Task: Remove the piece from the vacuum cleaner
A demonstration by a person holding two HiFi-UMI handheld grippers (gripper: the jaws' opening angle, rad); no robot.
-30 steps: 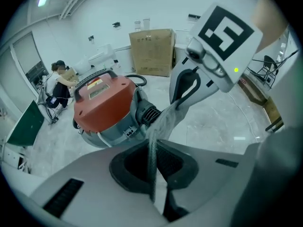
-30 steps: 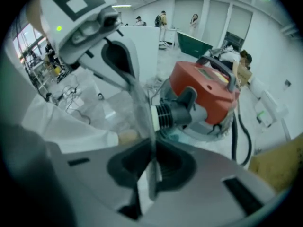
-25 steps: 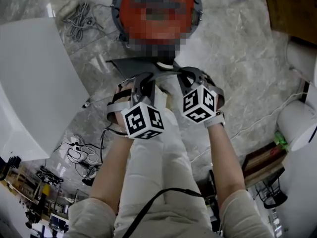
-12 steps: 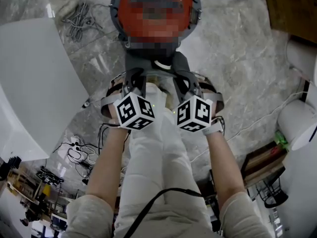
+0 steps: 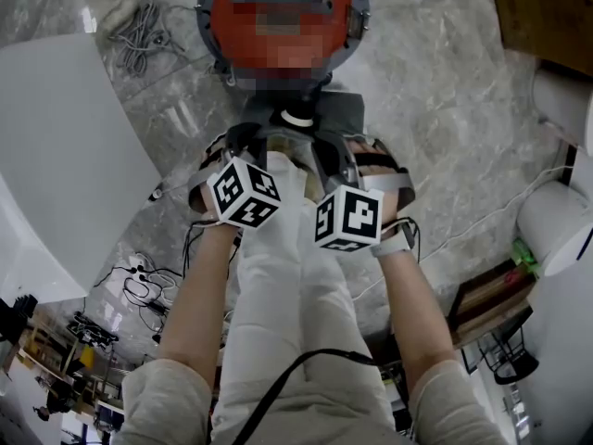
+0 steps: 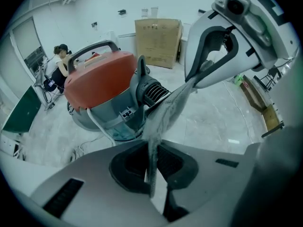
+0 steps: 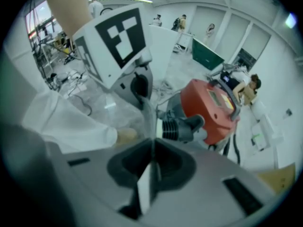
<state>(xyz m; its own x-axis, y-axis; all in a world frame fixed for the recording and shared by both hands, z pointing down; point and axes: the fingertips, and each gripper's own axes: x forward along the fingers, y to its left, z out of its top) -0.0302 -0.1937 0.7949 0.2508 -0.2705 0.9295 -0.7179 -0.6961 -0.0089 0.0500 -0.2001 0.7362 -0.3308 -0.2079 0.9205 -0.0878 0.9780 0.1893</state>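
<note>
Bright, even light; fisheye-warped edges.

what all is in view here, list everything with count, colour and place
vacuum cleaner: 1, red top on grey body, on the floor ahead
grey piece: 1, grey, thin sheet, just in front of the vacuum cleaner, clamped by both grippers
cardboard box: 1, brown, by the far wall
table: 1, white, at left
cable bundle: 1, grey, on the floor left of the vacuum cleaner
floor: 1, grey marble
left gripper: 1, grey, shut on the grey piece
right gripper: 1, grey, shut on the grey piece
</note>
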